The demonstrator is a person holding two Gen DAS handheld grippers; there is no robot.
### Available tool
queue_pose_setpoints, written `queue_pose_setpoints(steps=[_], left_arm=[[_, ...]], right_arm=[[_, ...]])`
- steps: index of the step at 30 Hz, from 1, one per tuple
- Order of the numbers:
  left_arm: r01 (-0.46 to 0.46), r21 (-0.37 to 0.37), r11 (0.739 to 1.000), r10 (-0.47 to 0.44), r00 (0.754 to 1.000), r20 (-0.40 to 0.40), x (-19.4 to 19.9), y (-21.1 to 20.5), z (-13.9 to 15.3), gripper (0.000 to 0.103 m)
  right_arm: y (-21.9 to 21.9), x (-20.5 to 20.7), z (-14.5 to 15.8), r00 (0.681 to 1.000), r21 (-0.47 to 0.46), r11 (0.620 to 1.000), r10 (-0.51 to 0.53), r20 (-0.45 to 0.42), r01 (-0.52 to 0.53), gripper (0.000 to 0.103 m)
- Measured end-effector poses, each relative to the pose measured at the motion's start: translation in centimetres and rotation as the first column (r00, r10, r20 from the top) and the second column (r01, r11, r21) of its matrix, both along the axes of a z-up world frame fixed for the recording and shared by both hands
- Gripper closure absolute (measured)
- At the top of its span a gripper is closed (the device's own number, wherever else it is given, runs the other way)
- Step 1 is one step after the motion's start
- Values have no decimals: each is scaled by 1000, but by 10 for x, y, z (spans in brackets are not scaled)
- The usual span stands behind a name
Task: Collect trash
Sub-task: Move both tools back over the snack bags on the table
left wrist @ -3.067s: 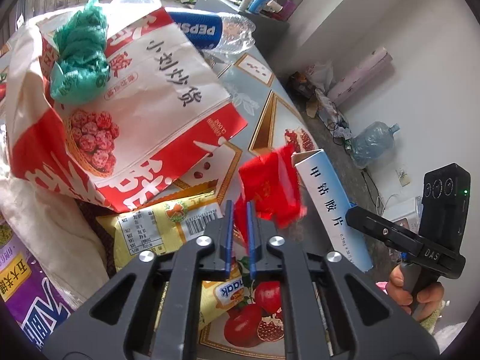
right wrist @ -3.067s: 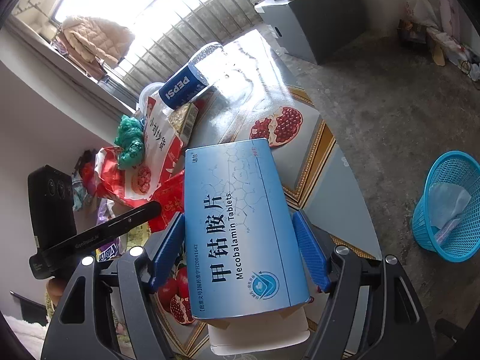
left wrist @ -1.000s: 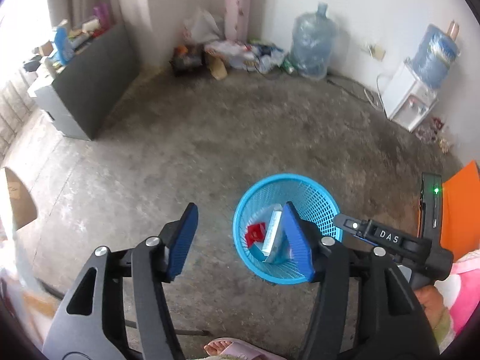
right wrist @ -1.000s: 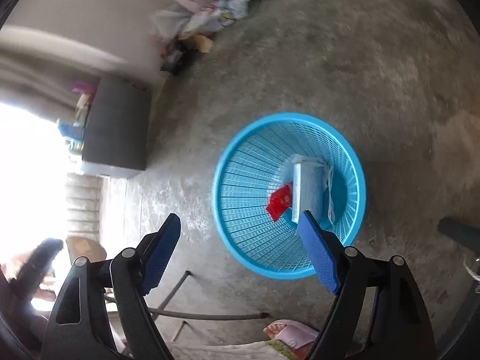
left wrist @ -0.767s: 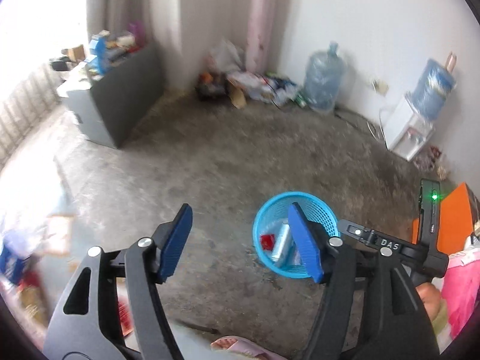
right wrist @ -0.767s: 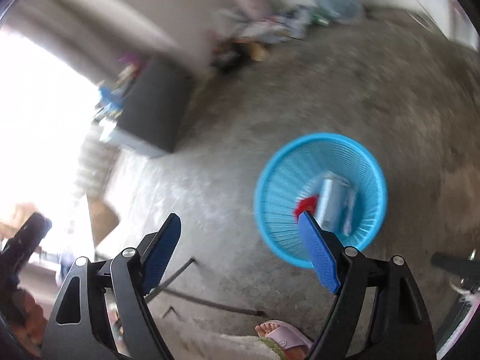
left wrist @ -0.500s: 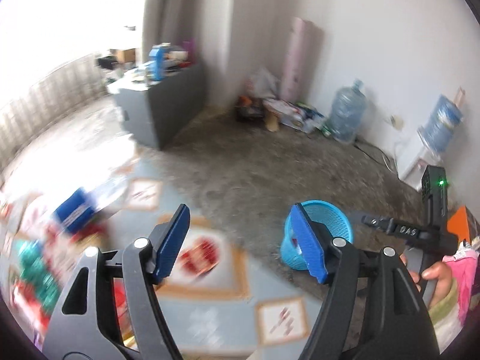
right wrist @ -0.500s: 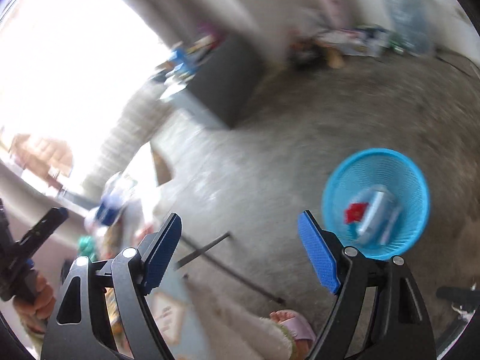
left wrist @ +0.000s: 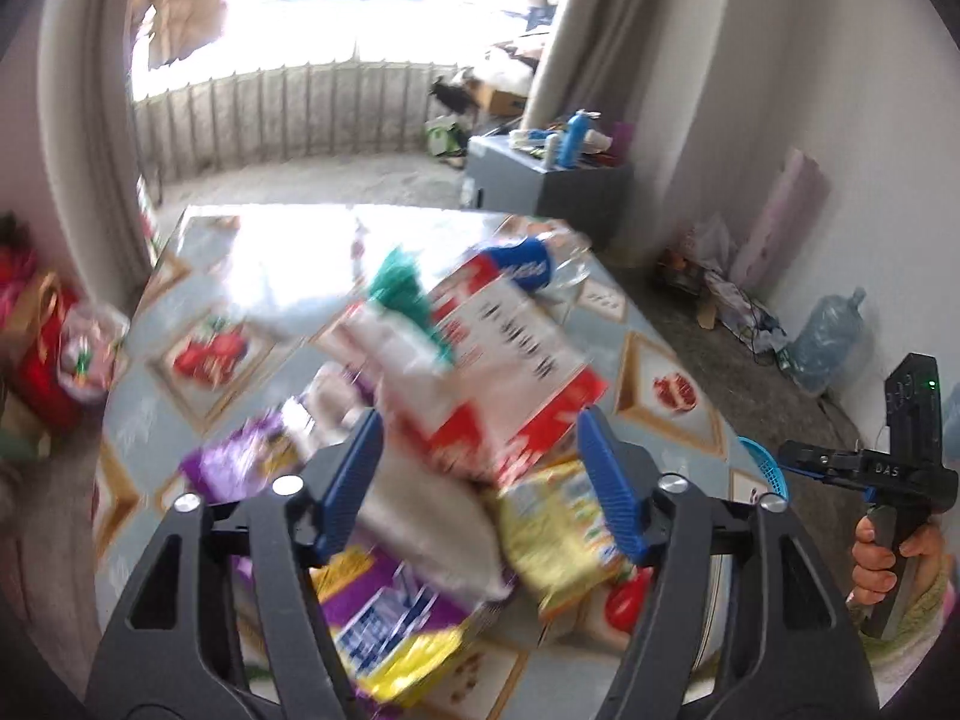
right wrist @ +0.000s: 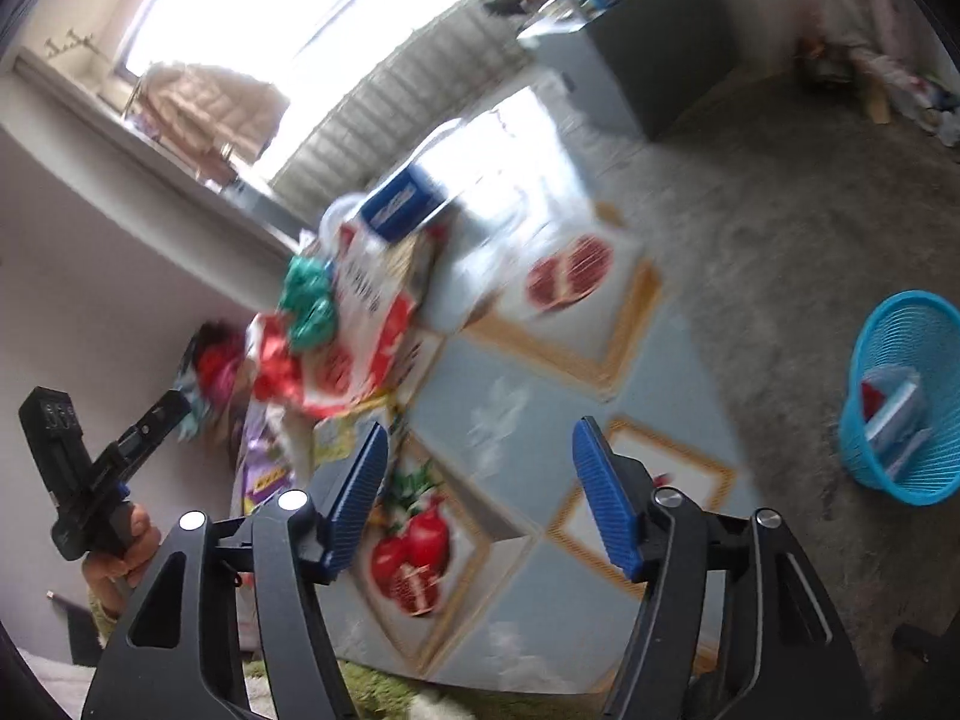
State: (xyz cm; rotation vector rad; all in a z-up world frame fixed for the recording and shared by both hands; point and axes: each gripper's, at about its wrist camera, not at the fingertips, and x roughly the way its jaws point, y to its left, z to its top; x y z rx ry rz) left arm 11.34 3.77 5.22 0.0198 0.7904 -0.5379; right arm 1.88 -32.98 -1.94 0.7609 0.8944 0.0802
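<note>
Trash lies in a heap on the patterned table: a red and white snack bag, a green crumpled bag, a Pepsi bottle, a yellow packet and a purple packet. My left gripper is open and empty just above the heap. My right gripper is open and empty over the table. The heap also shows in the right wrist view. The blue basket on the floor holds a red wrapper and a blue box.
A grey cabinet with bottles stands beyond the table. Water jugs and clutter lie along the right wall. A red bag sits left of the table. The basket rim shows past the table's right edge.
Both grippers dropped the red wrapper and the blue box into the basket, opened, and have swung back from the basket to the table. Both views are blurred by motion.
</note>
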Motion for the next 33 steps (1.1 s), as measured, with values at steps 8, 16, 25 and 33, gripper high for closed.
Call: queue_pose_setpoints(steps=[8, 16, 25, 33], left_arm=[[-4, -87, 996, -8, 991, -131, -15, 35, -50, 62], [-109, -86, 990, 87, 971, -224, 9, 42, -82, 67], [-209, 40, 977, 213, 950, -227, 49, 30, -110, 68], [-213, 106, 971, 231, 952, -200, 50, 24, -125, 89]], right_arm=[[50, 31, -20, 989, 49, 992, 122, -85, -118, 52], [76, 60, -32, 974, 64, 983, 178, -136, -171, 53], [94, 85, -44, 964, 58, 978, 206, -168, -199, 53], [121, 97, -40, 958, -111, 961, 234, -167, -254, 53]])
